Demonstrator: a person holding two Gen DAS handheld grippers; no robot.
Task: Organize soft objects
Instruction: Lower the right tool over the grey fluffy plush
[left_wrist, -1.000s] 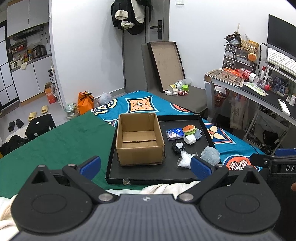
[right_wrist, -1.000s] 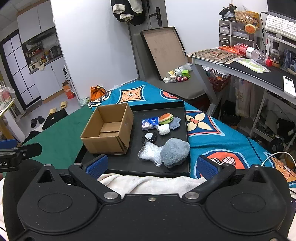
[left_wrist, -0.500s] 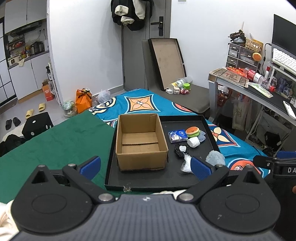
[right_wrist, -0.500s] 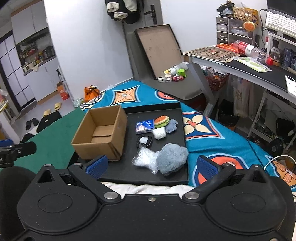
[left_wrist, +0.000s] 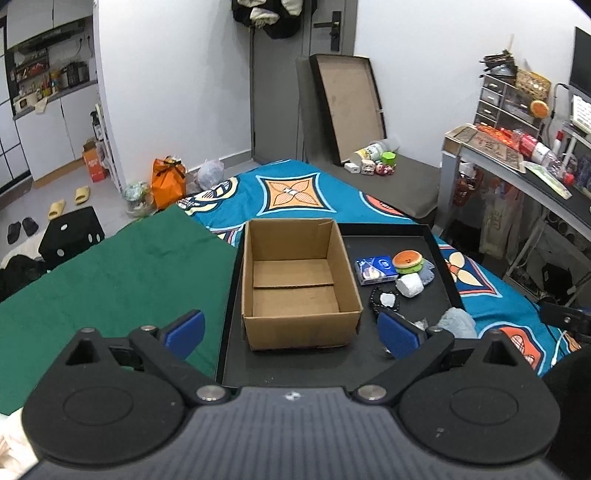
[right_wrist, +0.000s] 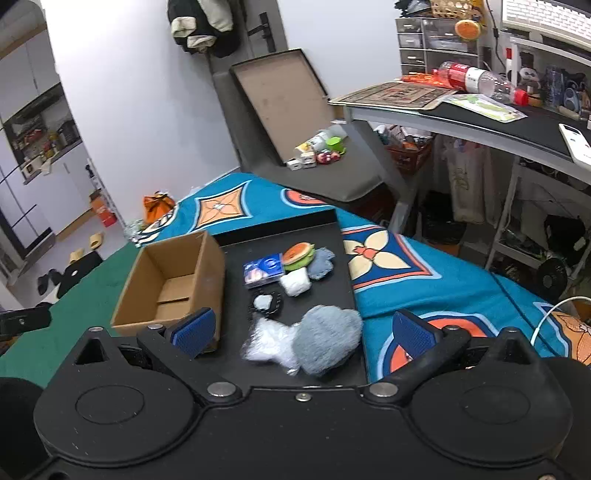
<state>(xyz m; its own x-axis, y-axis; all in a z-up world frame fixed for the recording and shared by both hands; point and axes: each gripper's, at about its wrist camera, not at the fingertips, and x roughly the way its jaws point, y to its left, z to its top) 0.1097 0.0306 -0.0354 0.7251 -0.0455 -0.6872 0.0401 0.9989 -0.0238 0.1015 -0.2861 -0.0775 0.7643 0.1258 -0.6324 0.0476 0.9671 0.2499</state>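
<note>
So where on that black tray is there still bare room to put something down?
The black tray is bare along its near edge, in front of the cardboard box, and at its far right corner. The box itself is empty. The strip right of the box is crowded, from burger toy to grey fluffy cloth.

An open, empty cardboard box (left_wrist: 301, 280) stands upright on a black tray (left_wrist: 295, 369). Beside it lie a grey fluffy ball (right_wrist: 327, 339), crinkled plastic bag (right_wrist: 267, 341) and burger-shaped toy (right_wrist: 298, 254).

White walls (left_wrist: 177, 92) and a grey door (left_wrist: 280, 92) with clothes (left_wrist: 266, 14) hung on it are seen at the back. A bed is covered by a teal patterned bedspread (left_wrist: 306, 195) and a green cloth (left_wrist: 110, 273). A cluttered desk (right_wrist: 480, 122) is placed on the right, kitchen cabinets (left_wrist: 40, 122) far left.
</note>
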